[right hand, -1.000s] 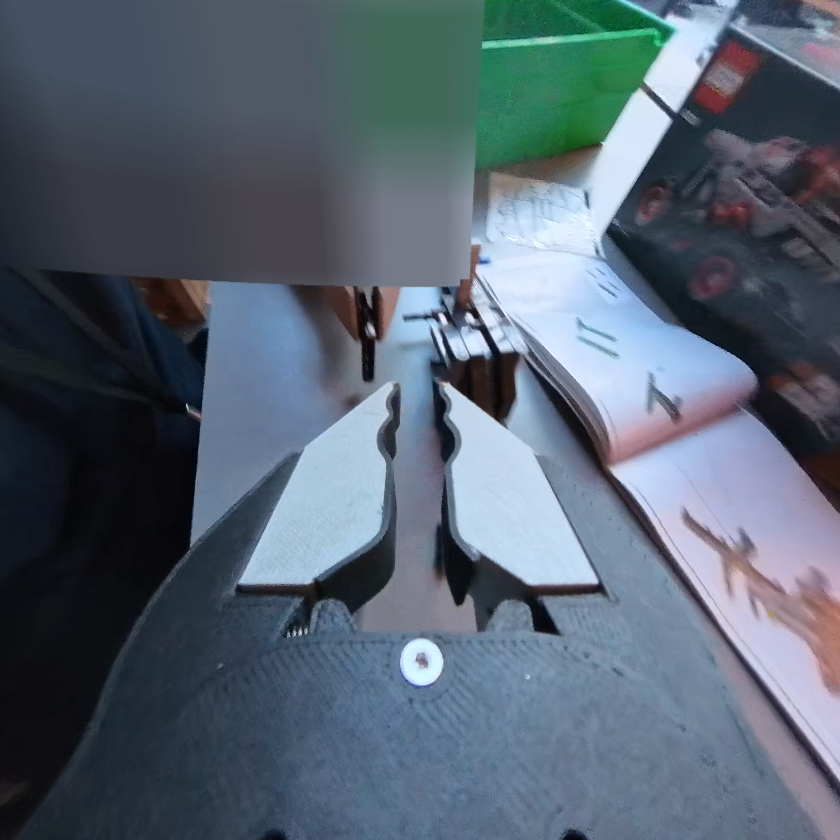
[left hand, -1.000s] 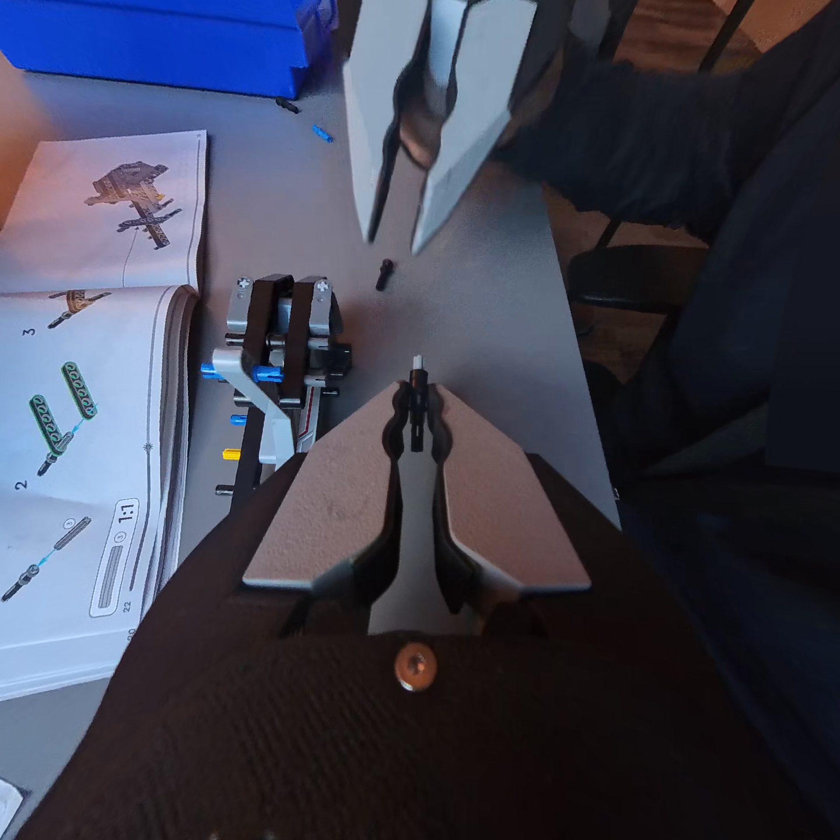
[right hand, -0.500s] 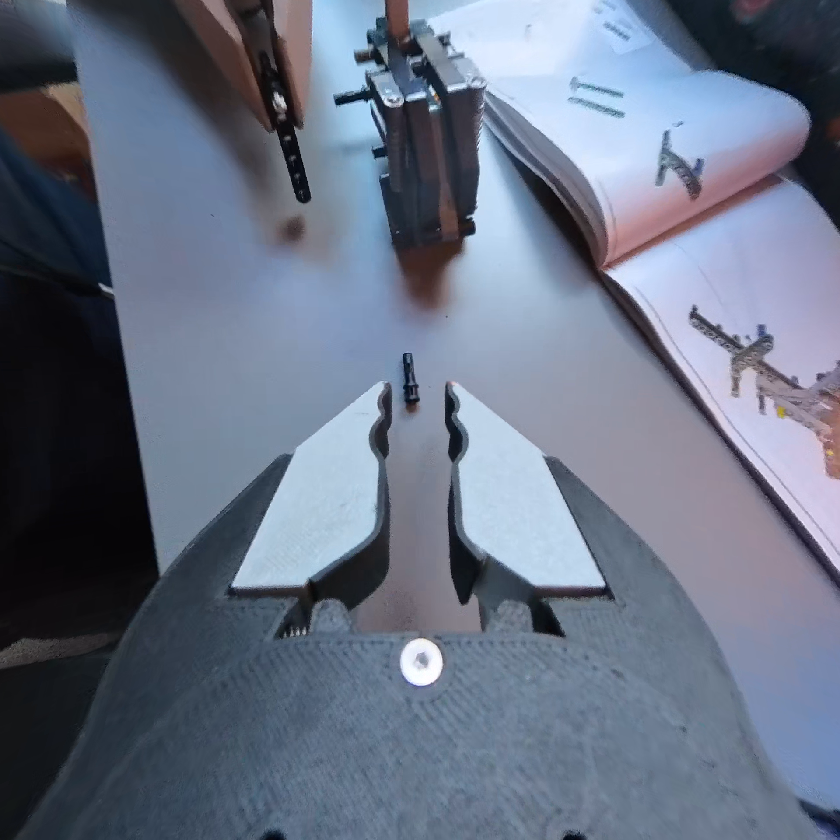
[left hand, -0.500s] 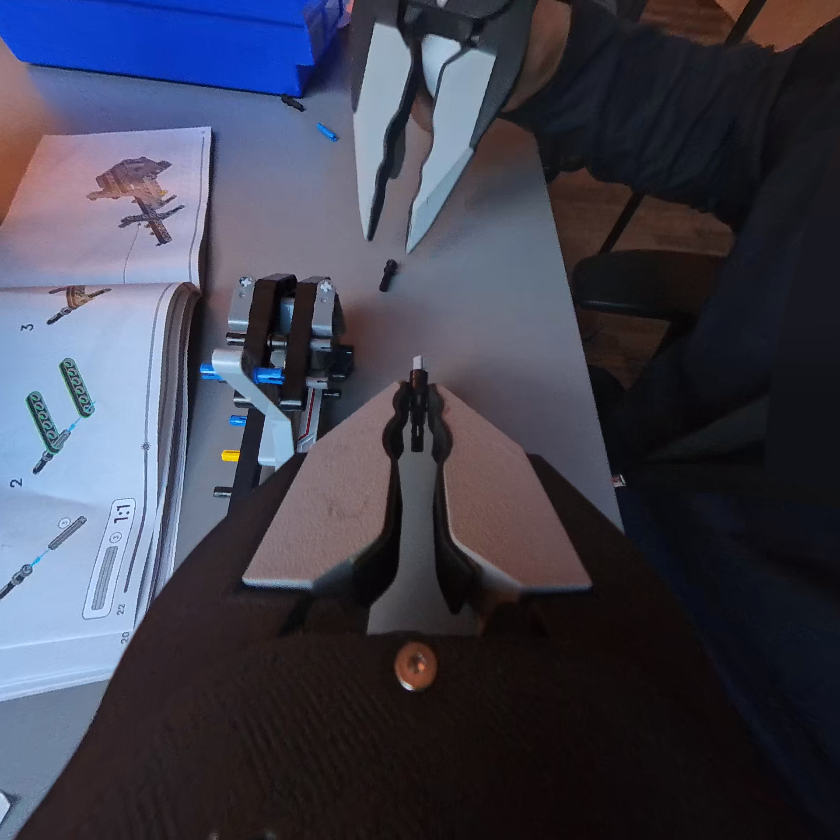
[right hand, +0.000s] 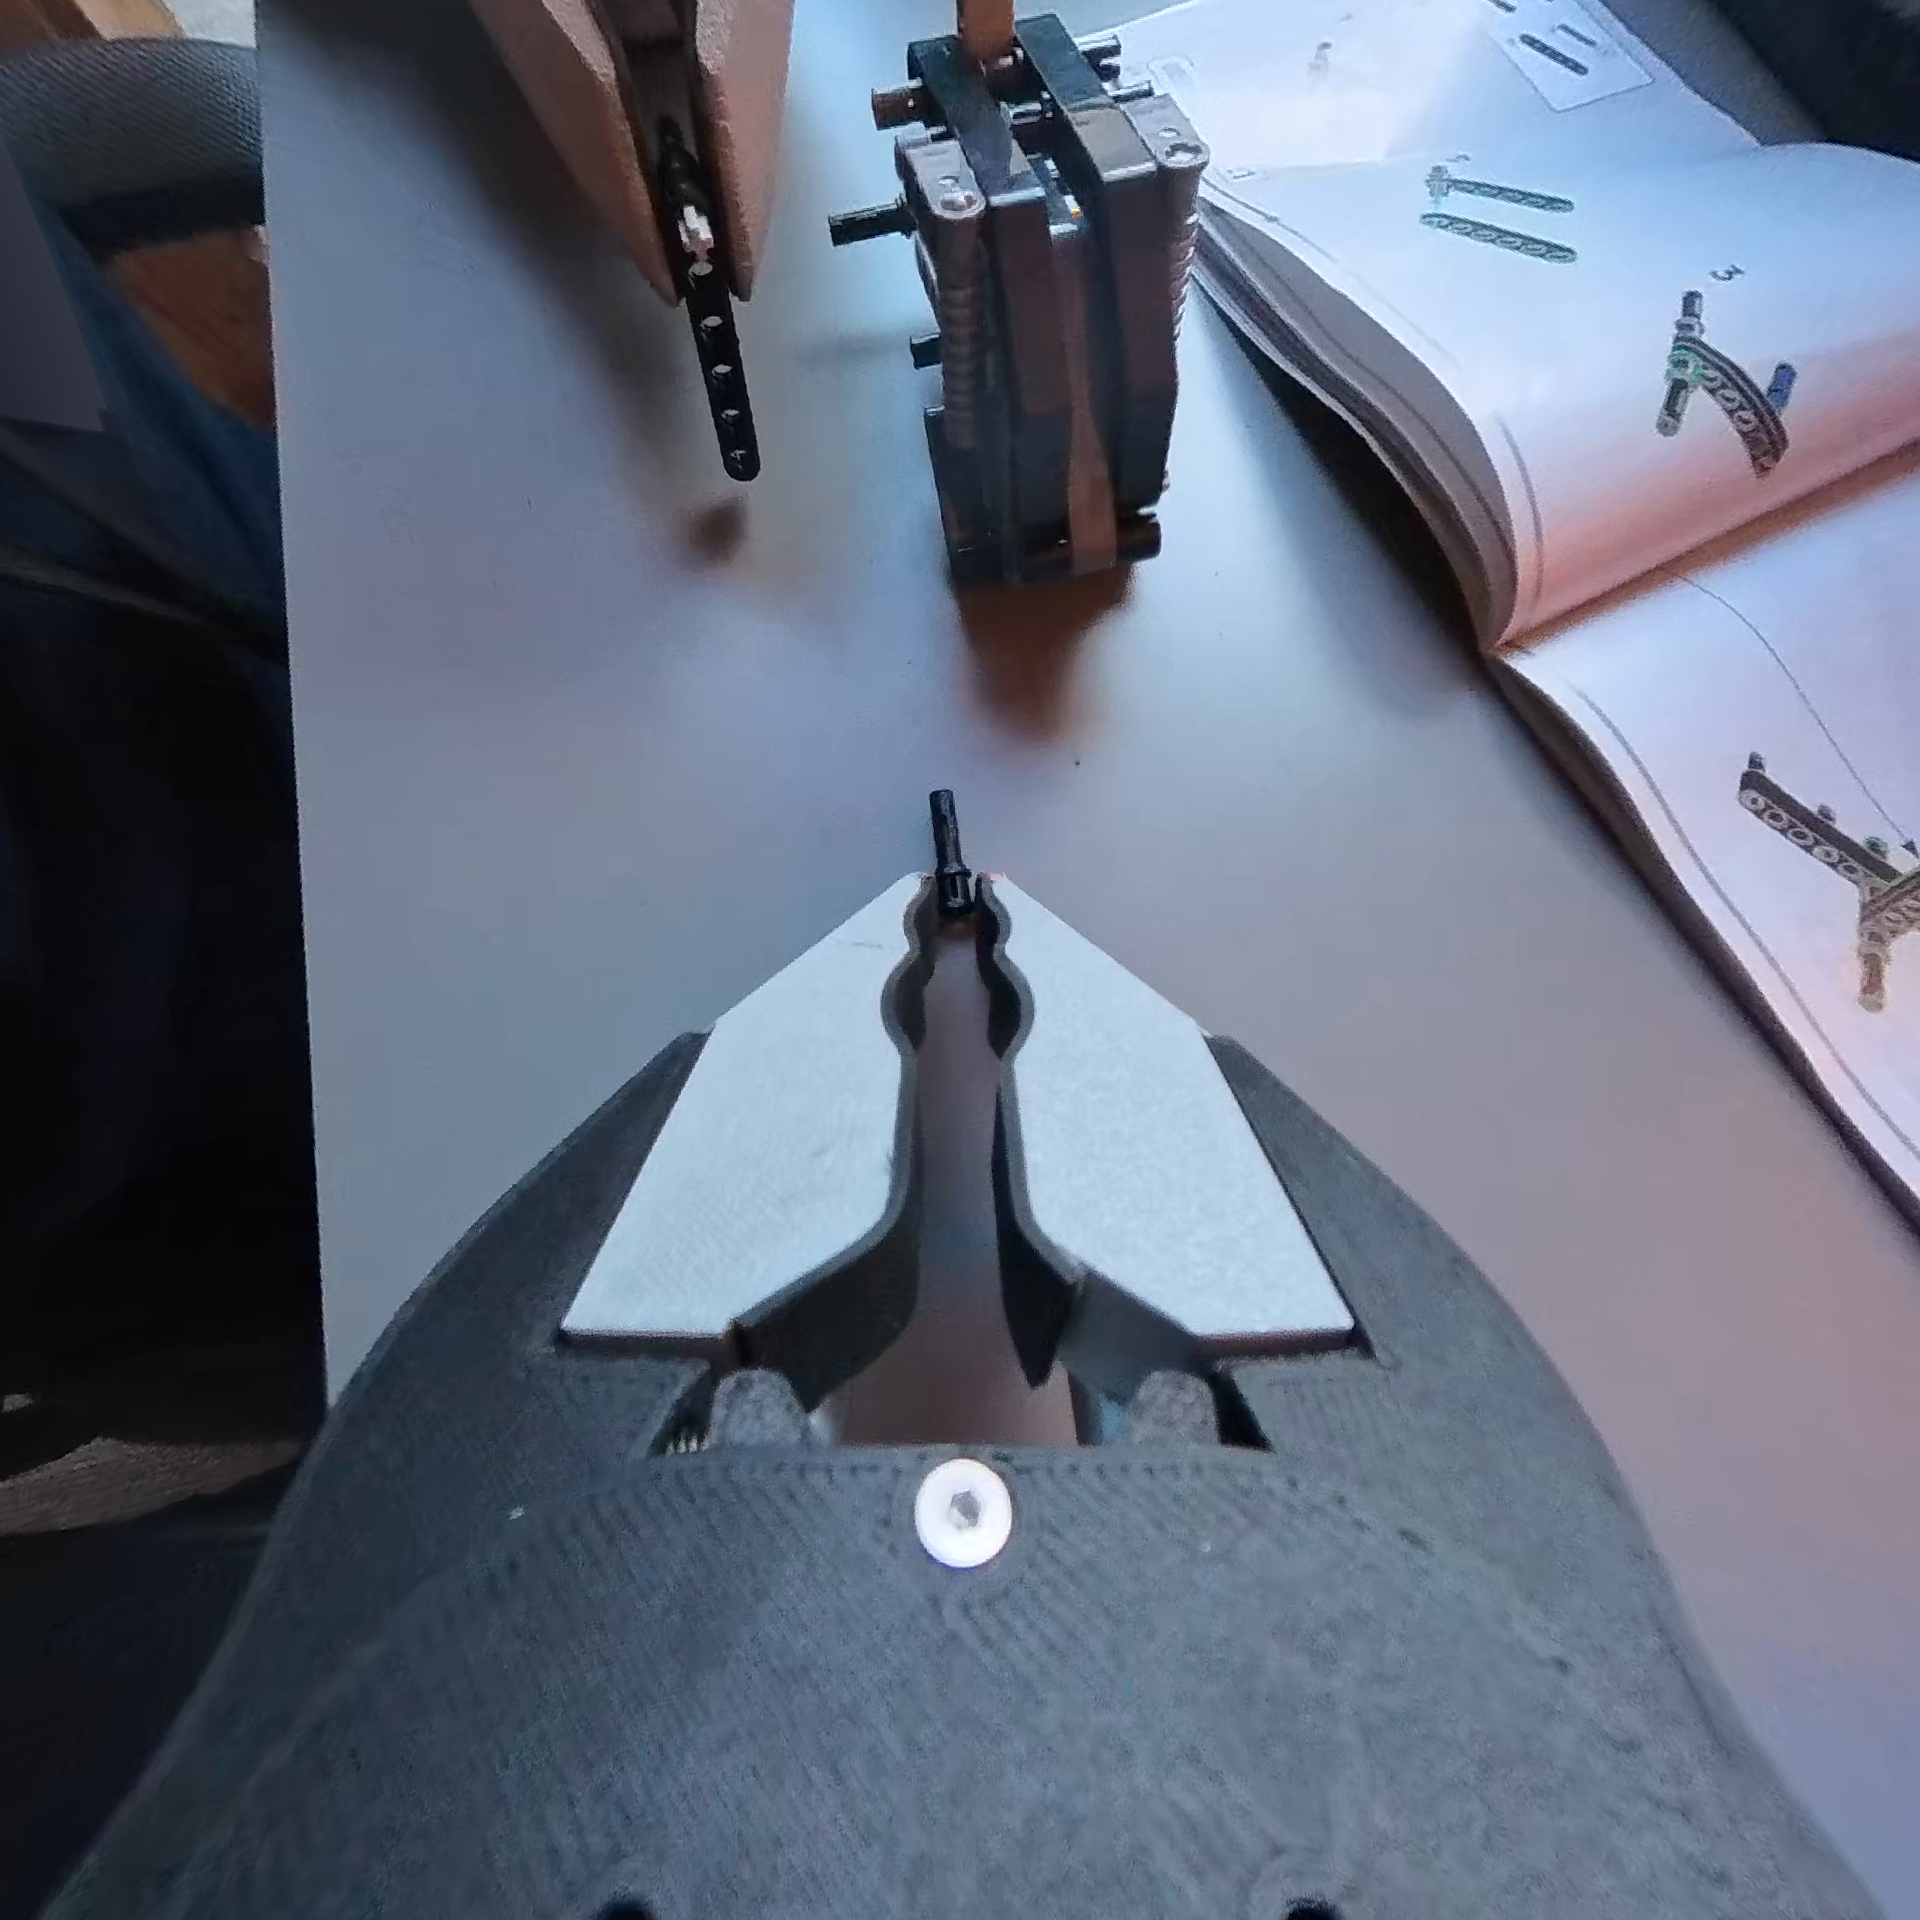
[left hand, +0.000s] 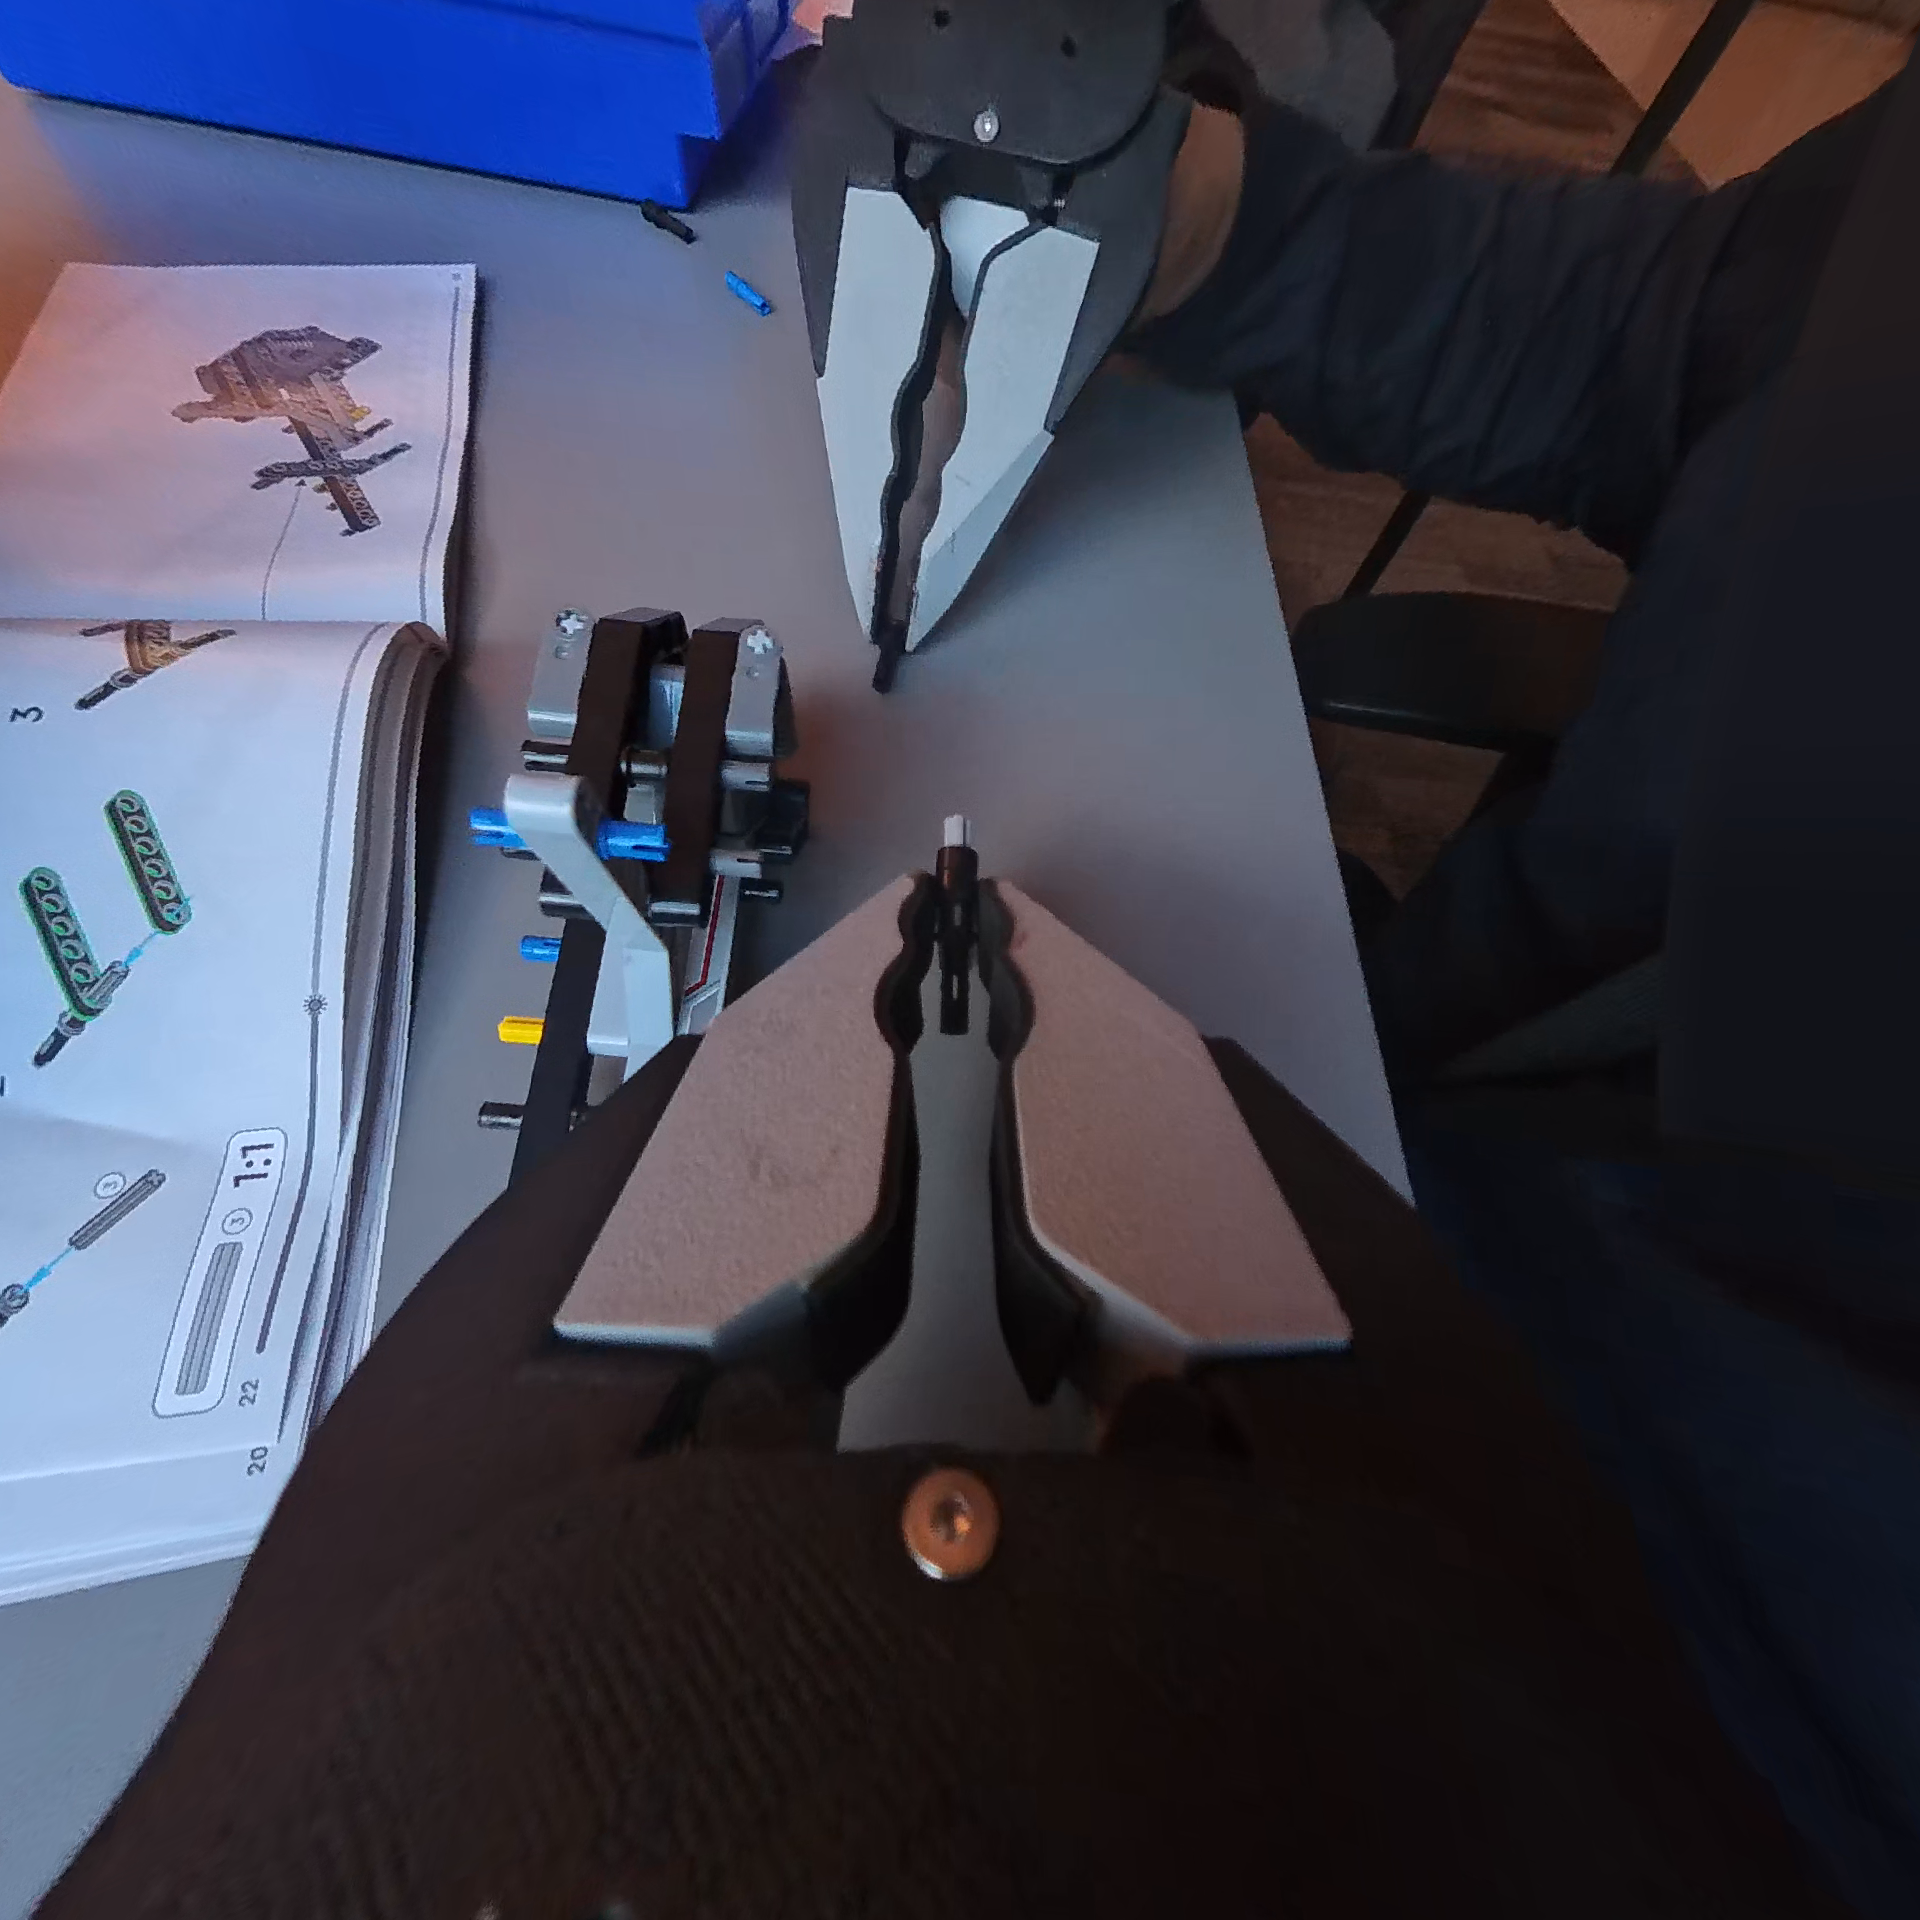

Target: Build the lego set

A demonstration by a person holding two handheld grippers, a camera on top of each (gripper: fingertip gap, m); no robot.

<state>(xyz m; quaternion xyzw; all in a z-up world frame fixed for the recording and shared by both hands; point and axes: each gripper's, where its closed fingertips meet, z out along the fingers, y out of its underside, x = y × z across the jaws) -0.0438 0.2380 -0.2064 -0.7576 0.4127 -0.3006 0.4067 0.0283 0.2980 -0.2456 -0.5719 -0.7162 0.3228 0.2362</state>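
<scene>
My left gripper (left hand: 954, 883) is shut on a thin black lego beam (left hand: 954, 966) with a white pin in it, held above the grey table (left hand: 1101, 748). In the right wrist view the beam (right hand: 724, 384) hangs down out of the left gripper (right hand: 701, 291). My right gripper (right hand: 951, 883) is down at the table and shut on the end of a small black pin (right hand: 943, 831), which sticks out forward. It also shows in the left wrist view (left hand: 891, 634), tips down. The part-built grey and black lego model (left hand: 665, 810) (right hand: 1049, 343) stands between the grippers and the booklet.
An open instruction booklet (left hand: 208, 935) (right hand: 1610, 416) lies beside the model. A blue bin (left hand: 416, 73) stands at the far edge, with a loose blue pin (left hand: 748, 293) and a black pin (left hand: 667, 220) near it. A sleeved arm (left hand: 1507, 343) and a chair are past the table's edge. My right fingertips sit around 11 cm from my left ones.
My right gripper came down to the table, reached the small black pin and shut on it. My left gripper and its beam stayed still.
</scene>
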